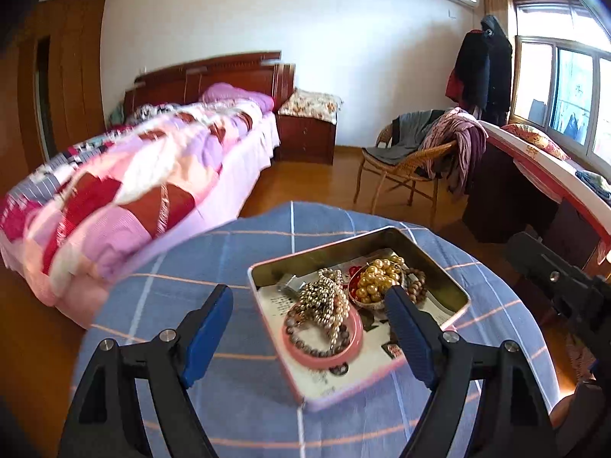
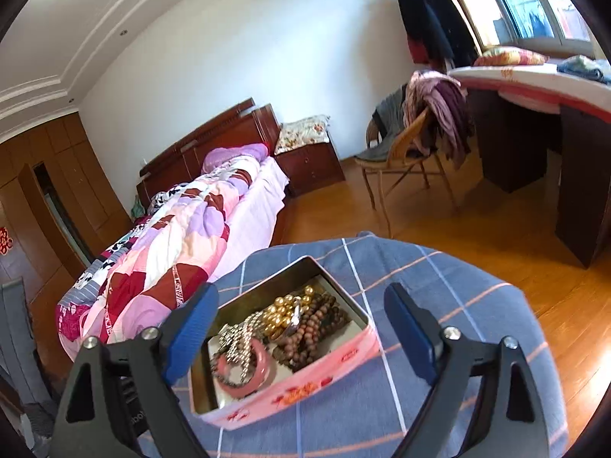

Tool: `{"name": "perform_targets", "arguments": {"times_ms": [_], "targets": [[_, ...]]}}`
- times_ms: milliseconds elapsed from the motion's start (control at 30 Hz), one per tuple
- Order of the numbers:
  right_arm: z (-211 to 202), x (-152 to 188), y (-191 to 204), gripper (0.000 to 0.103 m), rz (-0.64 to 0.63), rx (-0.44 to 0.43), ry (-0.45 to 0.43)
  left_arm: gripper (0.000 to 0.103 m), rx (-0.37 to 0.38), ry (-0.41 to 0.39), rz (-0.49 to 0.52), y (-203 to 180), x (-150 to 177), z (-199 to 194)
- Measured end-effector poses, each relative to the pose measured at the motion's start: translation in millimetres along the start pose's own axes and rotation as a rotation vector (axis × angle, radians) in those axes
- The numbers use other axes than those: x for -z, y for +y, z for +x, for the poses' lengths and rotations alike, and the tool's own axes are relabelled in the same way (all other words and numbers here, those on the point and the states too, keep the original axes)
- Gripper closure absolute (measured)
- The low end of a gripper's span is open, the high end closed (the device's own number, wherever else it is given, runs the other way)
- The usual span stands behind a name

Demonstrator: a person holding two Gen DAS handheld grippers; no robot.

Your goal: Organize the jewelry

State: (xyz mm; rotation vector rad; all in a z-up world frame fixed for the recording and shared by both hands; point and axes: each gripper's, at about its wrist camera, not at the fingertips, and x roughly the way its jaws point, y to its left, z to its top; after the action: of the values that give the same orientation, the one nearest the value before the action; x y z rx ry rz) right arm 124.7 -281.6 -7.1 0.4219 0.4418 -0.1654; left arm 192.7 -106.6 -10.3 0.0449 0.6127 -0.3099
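Hovering: left gripper (image 1: 309, 305) and right gripper (image 2: 301, 316), jaws apart, empty | tin (image 1: 450, 286) mid-tablecloth (image 1: 160, 297) | risk: tangled bead strands (image 1: 324, 301) snagging, dragging neighbours out.

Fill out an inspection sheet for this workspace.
Surface: round table under a blue checked cloth.
Job's things: open pink tin holding a pink bangle, gold pearl beads, brown wooden beads and silvery bead strands, tangled together.
Clutter: nothing seen on the cloth outside the tin.
Grippers: left gripper and right gripper both open, holding nothing.
Cables: nothing seen.
Surroundings: bed, wicker chair draped with clothes, desk, window.
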Motion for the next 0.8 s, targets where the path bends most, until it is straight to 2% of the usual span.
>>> {"name": "perform_targets", "arguments": {"times_ms": [100,233,433,600,667,733,800], "targets": [[-22.4,1.3,8.2,0.01,-0.021,0.018,-0.028,0.021,-0.043,-0.038,0.001,4.0,2.3,-25.6],[-47.9,3.6,18.6,0.002,-0.06,0.031,-0.098,0.021,-0.088,-0.089,0.012,10.4,7.4,-55.8],[-75.6,11.5,36.8,0.0,-0.126,0.047,-0.17,0.02,-0.098,-0.143,-0.025,21.3,16.6,-88.1],[-87.2,20.3,47.0,0.0,-0.168,0.067,-0.209,0.017,-0.136,-0.193,0.004,21.4,20.3,-100.5],[-91.4,22.7,49.0,0.0,-0.177,0.079,-0.224,0.017,-0.176,-0.228,0.01,20.8,21.1,-104.1],[-93.9,24.3,52.3,0.0,-0.188,0.094,-0.234,0.017,-0.201,-0.238,0.005,21.9,21.0,-105.5],[-92.4,24.3,53.6,0.0,-0.194,0.1,-0.23,0.017,-0.194,-0.233,-0.009,24.9,20.4,-108.6]]}}
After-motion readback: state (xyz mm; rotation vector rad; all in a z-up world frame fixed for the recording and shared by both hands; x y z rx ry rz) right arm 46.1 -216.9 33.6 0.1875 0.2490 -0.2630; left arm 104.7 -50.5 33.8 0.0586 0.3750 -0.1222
